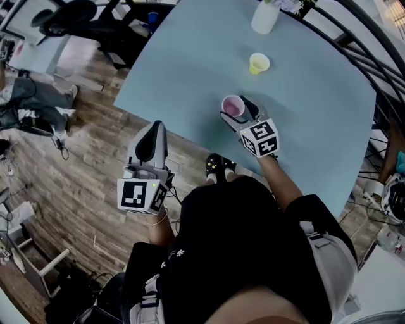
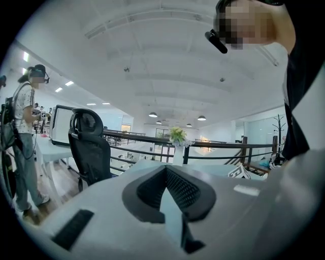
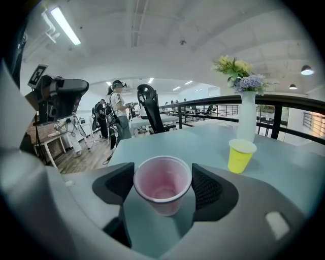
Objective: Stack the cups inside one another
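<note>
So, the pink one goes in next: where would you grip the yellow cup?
Probably across the side wall of the yellow cup, just under its rim, coming in level from the person's side: it stands upright, mouth up, narrowing downward, with the white vase behind it.

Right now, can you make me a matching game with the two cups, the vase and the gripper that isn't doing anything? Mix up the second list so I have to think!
Things:
1. pink cup
2. yellow cup
3. white vase
4. left gripper

States:
A. holds flowers
B. jaws together, nothing between them
C. gripped between the jaws of the right gripper
D. stands upright on the table, with nothing touching it

Pairs: 1-C, 2-D, 3-A, 4-B
</note>
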